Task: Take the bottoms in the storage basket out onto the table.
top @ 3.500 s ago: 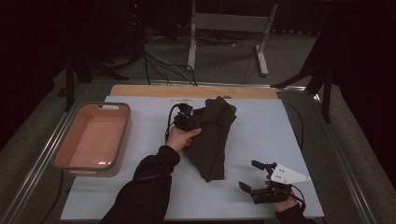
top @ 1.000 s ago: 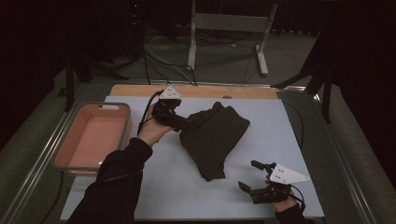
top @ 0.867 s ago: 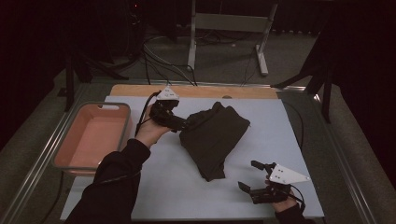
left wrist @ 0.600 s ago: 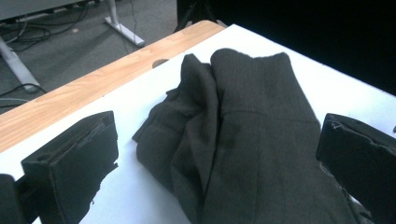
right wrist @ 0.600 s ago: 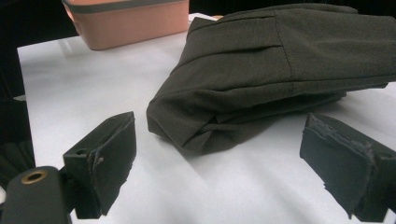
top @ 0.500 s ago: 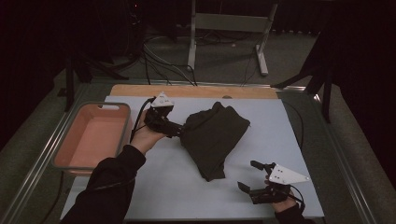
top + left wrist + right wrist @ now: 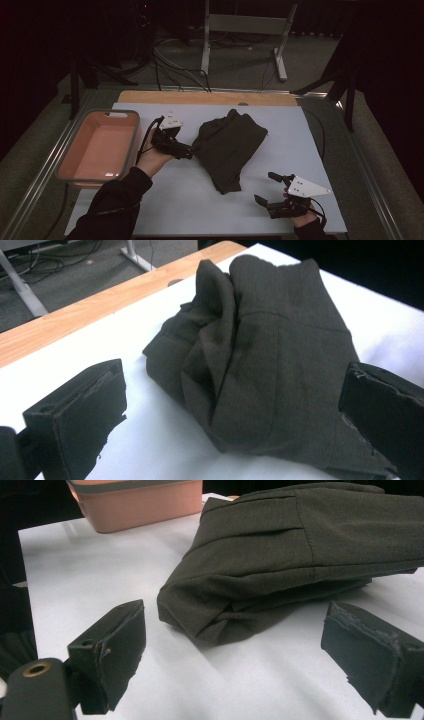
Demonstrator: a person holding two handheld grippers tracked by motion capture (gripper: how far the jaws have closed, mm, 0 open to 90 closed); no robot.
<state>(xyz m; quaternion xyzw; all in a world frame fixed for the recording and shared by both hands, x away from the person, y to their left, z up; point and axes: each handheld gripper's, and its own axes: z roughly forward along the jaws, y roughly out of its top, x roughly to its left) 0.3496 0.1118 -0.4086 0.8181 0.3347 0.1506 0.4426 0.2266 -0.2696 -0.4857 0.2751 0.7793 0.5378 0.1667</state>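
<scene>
— Where does the dark garment lie?
— Folded in a heap on the white sheet near the middle of the table, closer to its far edge. No label or writing can be read on it.
— And the left tool?
— Just beside the garment's left side, jaws spread apart, nothing between them.
— The right tool?
— Near the table's near right corner, released as well, jaws wide, apart from the garment's lower tip.
— Anything else?
— A pink tub stands at the table's left edge.

Dim, murky high view with black surroundings; brighter, slightly soft gripper views.
</scene>
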